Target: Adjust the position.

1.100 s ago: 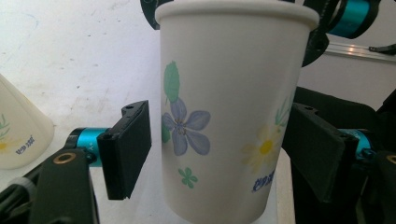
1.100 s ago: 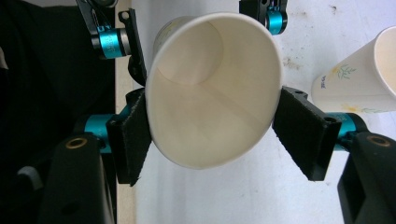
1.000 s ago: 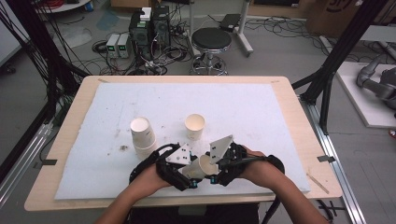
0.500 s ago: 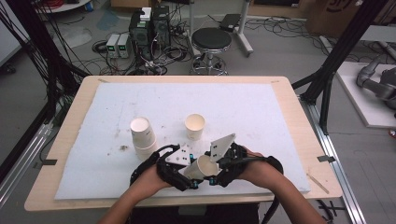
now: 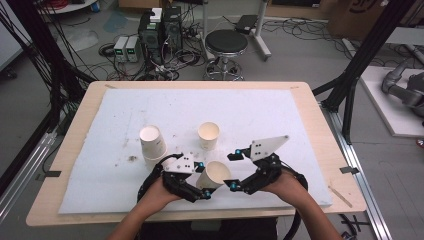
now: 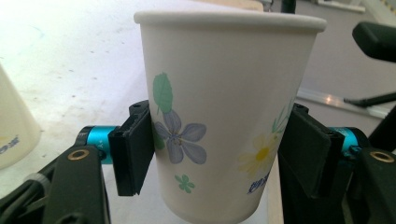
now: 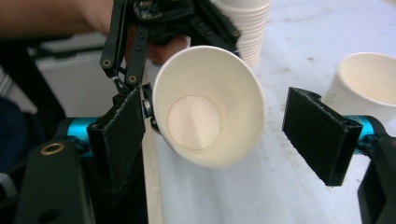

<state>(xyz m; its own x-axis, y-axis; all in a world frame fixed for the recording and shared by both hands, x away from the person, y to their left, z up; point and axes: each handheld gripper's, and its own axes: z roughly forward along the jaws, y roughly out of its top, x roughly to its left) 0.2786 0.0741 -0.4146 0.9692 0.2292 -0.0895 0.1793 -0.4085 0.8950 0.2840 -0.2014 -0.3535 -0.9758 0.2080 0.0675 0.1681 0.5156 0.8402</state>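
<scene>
The left claw (image 5: 204, 186) squeezes a paper cup (image 5: 215, 174) near the front edge of the table (image 5: 310, 107), seen from the high view; the cup lies tipped on its side in the air, its mouth turned toward the right claw (image 5: 233, 171); the right claw's jaws have just been opening, and they stand wide with nothing pinched; it looks like a hand-over that is just done, so the left claw now has the cup alone. Next the cup likely needs to be stood up on the white mat (image 5: 100, 150); that calls for a slow turn so it does not slip. A stack of cups (image 5: 153, 144) stands close behind the left claw, and a single cup (image 5: 208, 135) stands upright just past the held one; both sit near the way and could get bumped.

In the left gripper view, the two black pads (image 6: 134, 154) press on the sides of the flowered paper cup (image 6: 219, 116); the grip is low on the cup, near its bottom; the stack of cups (image 6: 11, 126) peeks in at the left edge.

In the right gripper view, the pads (image 7: 322, 135) stand apart; the paper cup (image 7: 210, 112) shows its inside and round bottom between them; the right pad is clear of it, and the left pad is so close I cannot tell if it touches; the left claw (image 7: 140, 32) holds it from behind; the single cup (image 7: 369, 88) sits off to the right.
</scene>
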